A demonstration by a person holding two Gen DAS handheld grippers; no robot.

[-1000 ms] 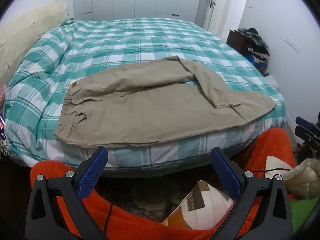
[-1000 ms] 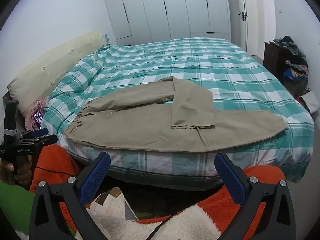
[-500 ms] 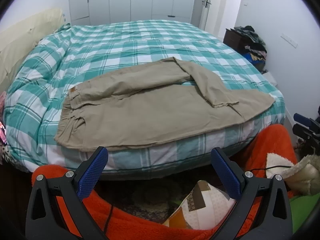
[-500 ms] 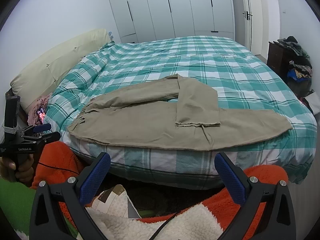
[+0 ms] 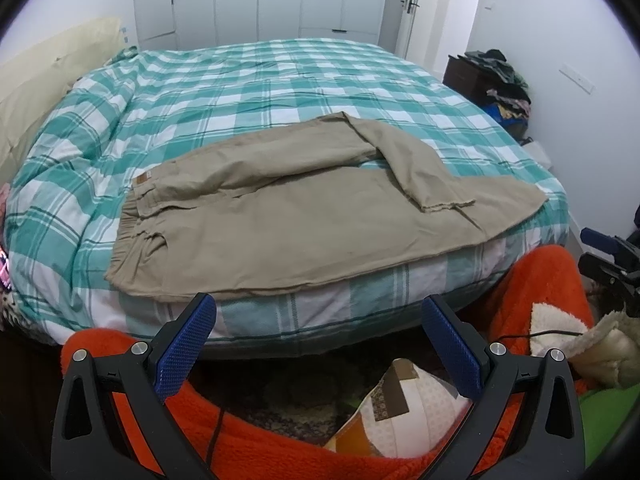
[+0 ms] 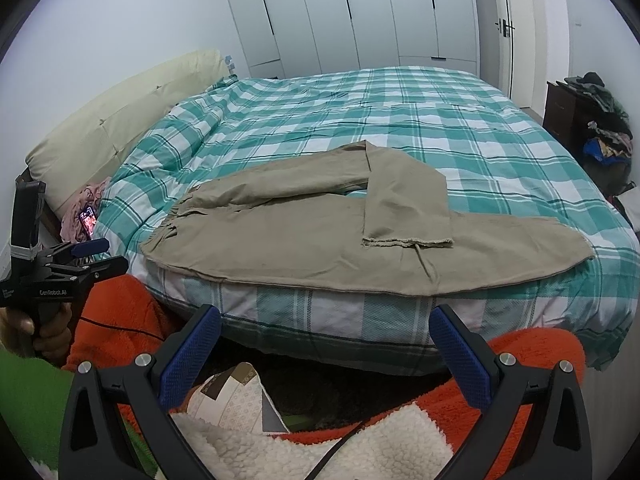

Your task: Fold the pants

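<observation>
On the checked bed (image 5: pixel 280 80) lies 1 pair of pants (image 5: pixel 304 216); 2 hand-held grippers, left hand-held gripper (image 5: pixel 318 342) and right hand-held gripper (image 6: pixel 326 344), gape empty.

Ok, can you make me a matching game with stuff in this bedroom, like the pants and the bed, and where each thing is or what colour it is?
Things:
1. pants
2. bed cover
3. pillow
4. left gripper

Descriptions:
A. green and white checks
B. pale cream, at the head of the bed
C. tan, spread flat with one leg bent over
D. open, holding nothing, blue pads

Pairs: 1-C, 2-A, 3-B, 4-D
</observation>
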